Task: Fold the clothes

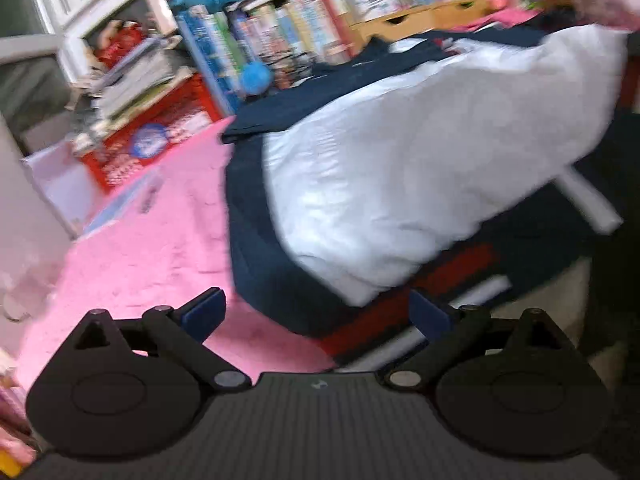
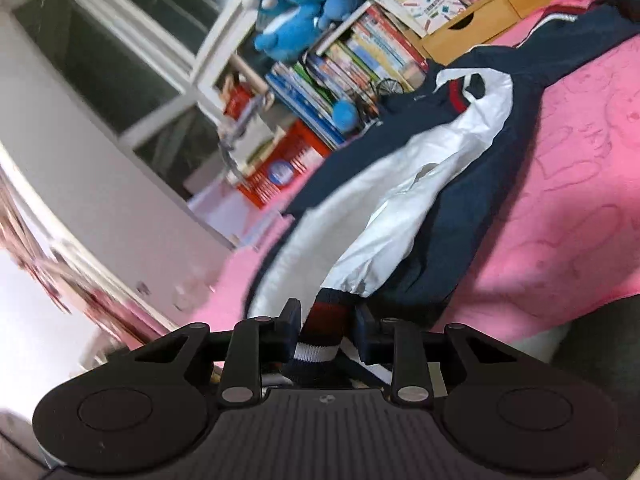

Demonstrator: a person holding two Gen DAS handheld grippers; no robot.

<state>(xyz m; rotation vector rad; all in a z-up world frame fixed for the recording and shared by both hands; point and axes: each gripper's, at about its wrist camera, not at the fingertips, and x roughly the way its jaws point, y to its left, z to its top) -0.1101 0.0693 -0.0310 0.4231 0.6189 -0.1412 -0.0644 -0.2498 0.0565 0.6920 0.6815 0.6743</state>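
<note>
1. So, right gripper (image 2: 326,330) is clamped on the jacket's striped cuff (image 2: 320,332).
2. Left gripper (image 1: 316,312) hangs wide open, holding nothing.
3. Navy-and-white jacket (image 2: 460,184) sprawls across the pink blanket (image 2: 580,200).
4. Bookshelf (image 2: 360,56) sits behind.

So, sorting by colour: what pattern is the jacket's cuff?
The cuff is navy with red and white stripes, clearest in the right wrist view.

Book spines (image 1: 280,32) (all titles) motion-blurred, unreadable
</note>
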